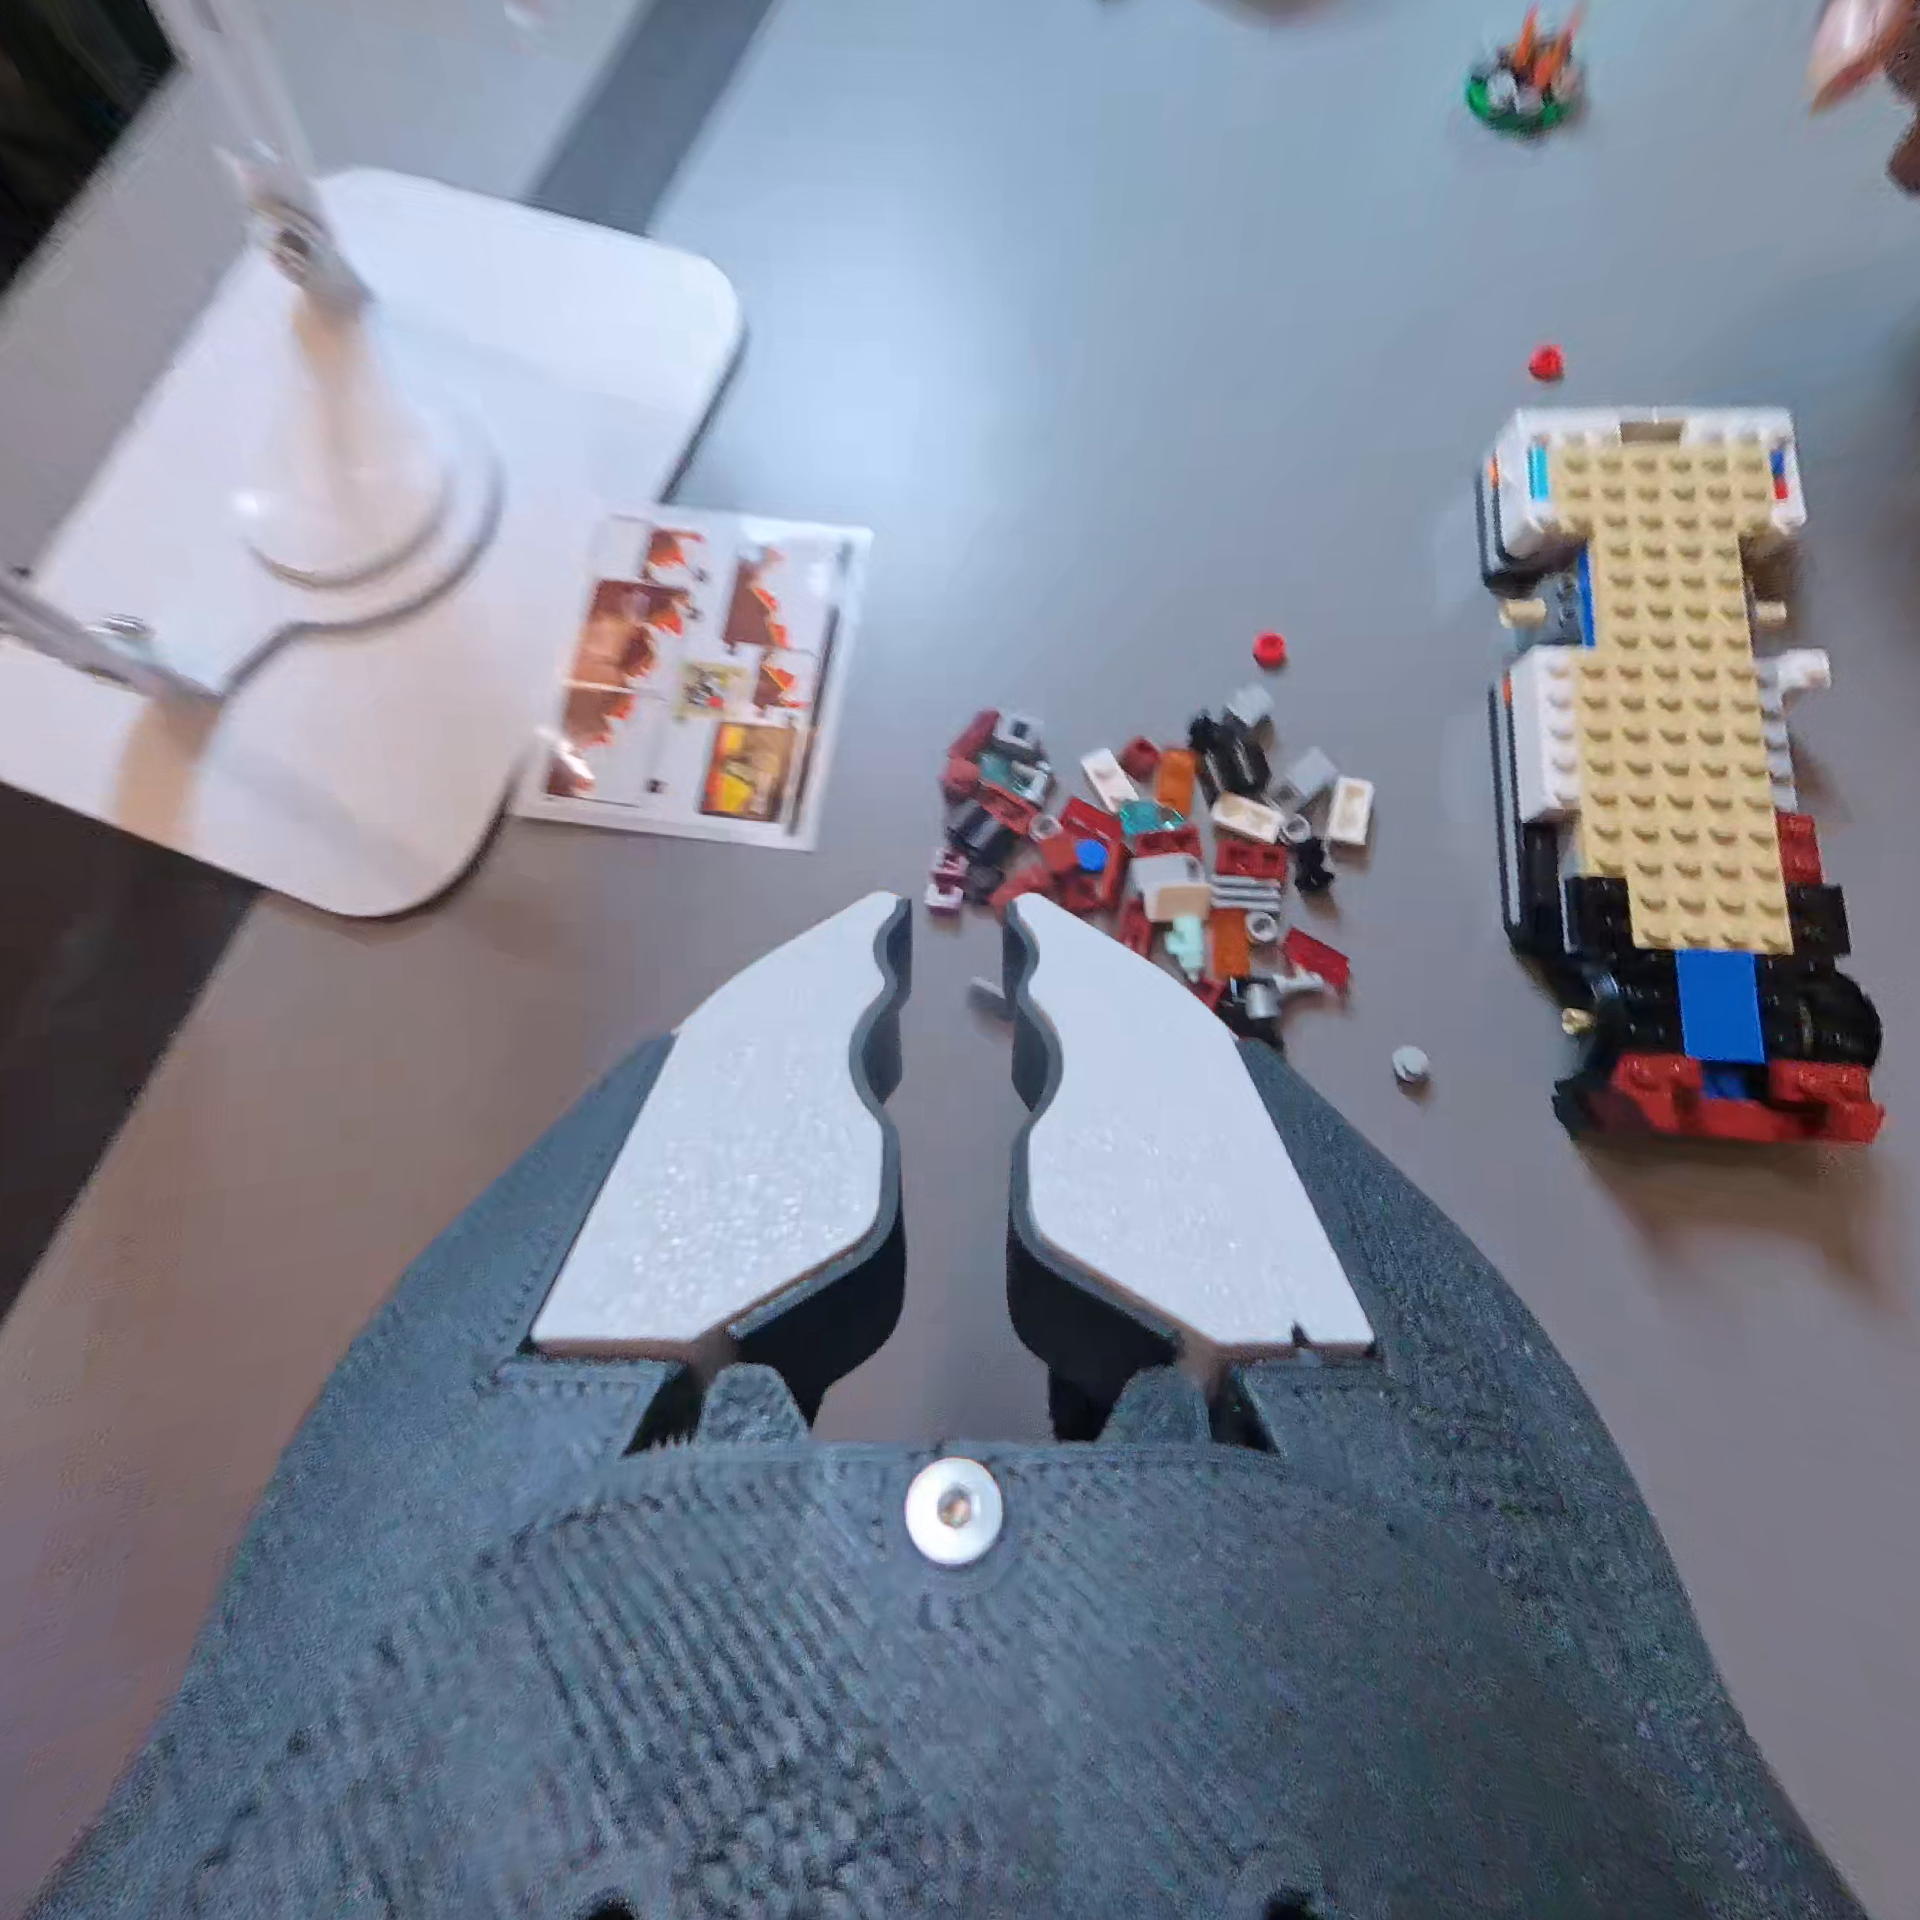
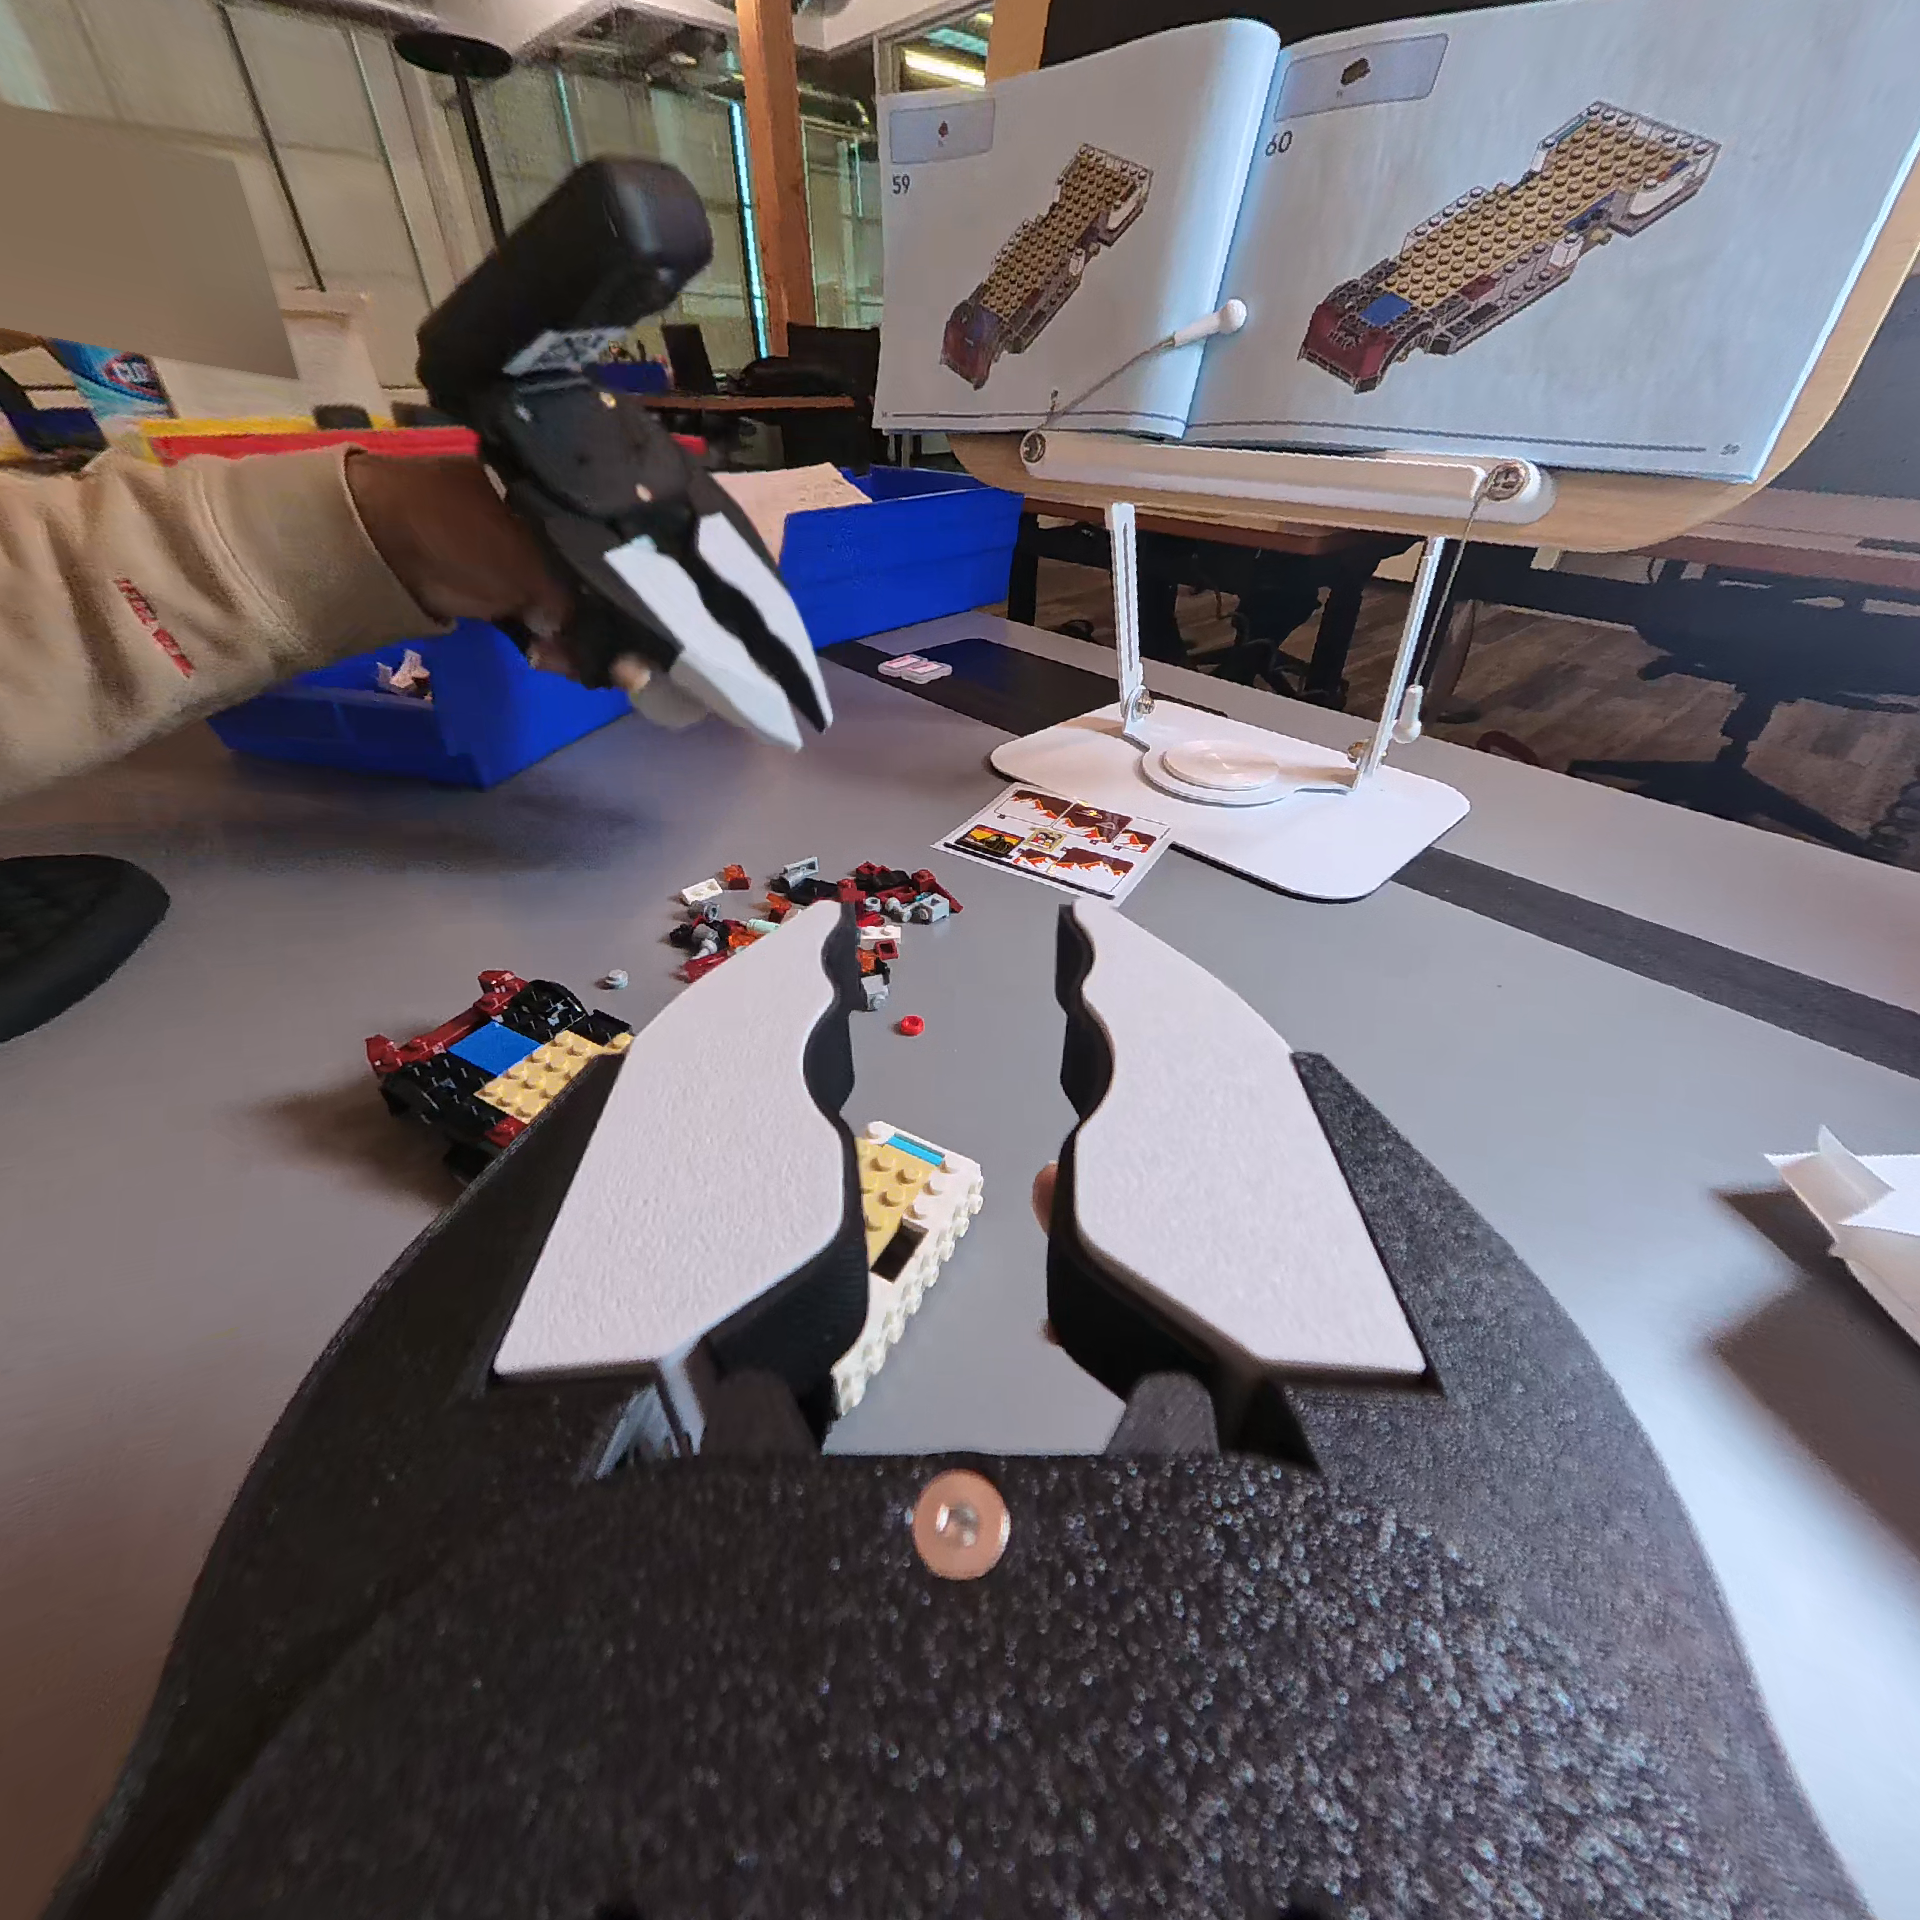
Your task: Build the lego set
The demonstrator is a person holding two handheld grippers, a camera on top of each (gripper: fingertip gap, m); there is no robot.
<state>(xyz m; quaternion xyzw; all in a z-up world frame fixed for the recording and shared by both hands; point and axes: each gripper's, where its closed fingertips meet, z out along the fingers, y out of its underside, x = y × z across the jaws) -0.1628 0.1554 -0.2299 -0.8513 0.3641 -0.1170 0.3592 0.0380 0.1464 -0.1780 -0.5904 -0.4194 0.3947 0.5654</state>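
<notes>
Instruction booklet [image 2: 1299, 239], numbered pages

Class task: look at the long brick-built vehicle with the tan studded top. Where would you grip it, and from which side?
Probably across the narrow tan middle of the brick-built vehicle, coming from above with one finger on each long side. The flanks there look straight and parallel; the white end flares wider and the dark red end is irregular.

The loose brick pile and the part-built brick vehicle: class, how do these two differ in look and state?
The loose brick pile is a scatter of separate small pieces, mostly dark red, grey and black; the part-built brick vehicle is one joined body, long, with a tan studded top. The pile lies just ahead of the left hand-held gripper; the vehicle lies farther to its right. Both rest on the grey table.
</notes>
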